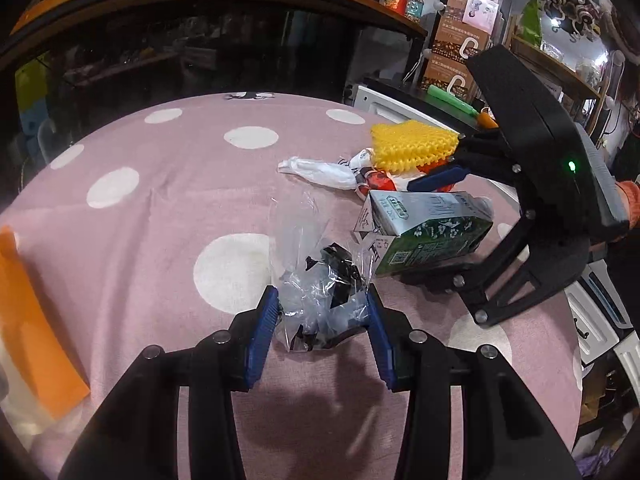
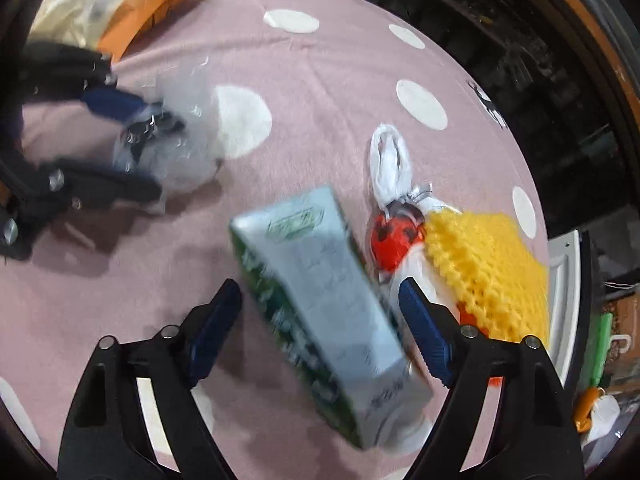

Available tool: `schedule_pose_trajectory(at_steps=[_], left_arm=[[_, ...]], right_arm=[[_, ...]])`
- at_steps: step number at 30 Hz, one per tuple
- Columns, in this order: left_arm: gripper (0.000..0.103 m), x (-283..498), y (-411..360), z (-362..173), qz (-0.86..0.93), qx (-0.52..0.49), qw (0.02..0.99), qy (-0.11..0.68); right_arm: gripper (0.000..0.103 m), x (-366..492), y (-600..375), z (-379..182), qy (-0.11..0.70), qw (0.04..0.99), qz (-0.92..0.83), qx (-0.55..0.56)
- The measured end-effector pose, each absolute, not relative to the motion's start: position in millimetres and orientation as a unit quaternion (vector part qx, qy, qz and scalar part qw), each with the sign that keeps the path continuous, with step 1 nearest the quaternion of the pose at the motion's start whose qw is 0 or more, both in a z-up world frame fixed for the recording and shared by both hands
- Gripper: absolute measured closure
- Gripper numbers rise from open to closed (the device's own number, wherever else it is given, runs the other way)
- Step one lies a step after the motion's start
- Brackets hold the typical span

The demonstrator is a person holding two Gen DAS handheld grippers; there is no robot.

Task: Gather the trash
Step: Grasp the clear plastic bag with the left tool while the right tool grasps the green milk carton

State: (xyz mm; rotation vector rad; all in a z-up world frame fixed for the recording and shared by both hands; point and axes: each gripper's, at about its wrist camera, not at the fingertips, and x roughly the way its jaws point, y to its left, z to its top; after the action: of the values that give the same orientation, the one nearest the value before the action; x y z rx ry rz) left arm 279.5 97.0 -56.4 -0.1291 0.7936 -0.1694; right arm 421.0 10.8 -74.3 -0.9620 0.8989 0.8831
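Crumpled clear bag (image 1: 320, 280), seemingly holding black scraps, is pinched in left tongs (image 1: 322, 316); right tongs (image 2: 320, 308) straddle milk carton (image 2: 320, 300), ungripped.

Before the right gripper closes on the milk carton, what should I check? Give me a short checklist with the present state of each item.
1. Carton lies between the fingers of the right gripper: ok.
2. Right pads touch the carton: not ok, a gap shows on both sides.
3. Yellow foam net is outside the right jaws: ok, it lies beside the far finger.
4. White plastic bag is free of the carton: cannot tell, its knotted end lies close against it.
5. Left gripper is shut on the clear plastic wrapper: ok.
6. Left gripper is apart from the carton: ok.
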Motion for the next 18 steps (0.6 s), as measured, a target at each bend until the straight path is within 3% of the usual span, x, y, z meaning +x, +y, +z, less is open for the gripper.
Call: schedule_pose_trajectory(at_steps=[3, 8, 18], left_arm=[[0.06, 278.5, 99.3, -55.3, -0.083, -0.069, 0.918, 0.383], [0.06, 278.4, 98.0, -57.9, -0.083, -0.064, 0.917, 0.385], [0.06, 260.5, 82.0, -45.0, -0.08, -0.032, 0.925, 0.369]], right_arm=[[0.038, 418.3, 11.9, -73.1, 0.409, 0.709, 0.394, -0.418], [0.048, 402.0, 6.5, -72.0, 0.398, 0.735, 0.37, -0.405], [0.052, 348.3, -34.0, -53.3, 0.394, 0.796, 0.368, -0.276]])
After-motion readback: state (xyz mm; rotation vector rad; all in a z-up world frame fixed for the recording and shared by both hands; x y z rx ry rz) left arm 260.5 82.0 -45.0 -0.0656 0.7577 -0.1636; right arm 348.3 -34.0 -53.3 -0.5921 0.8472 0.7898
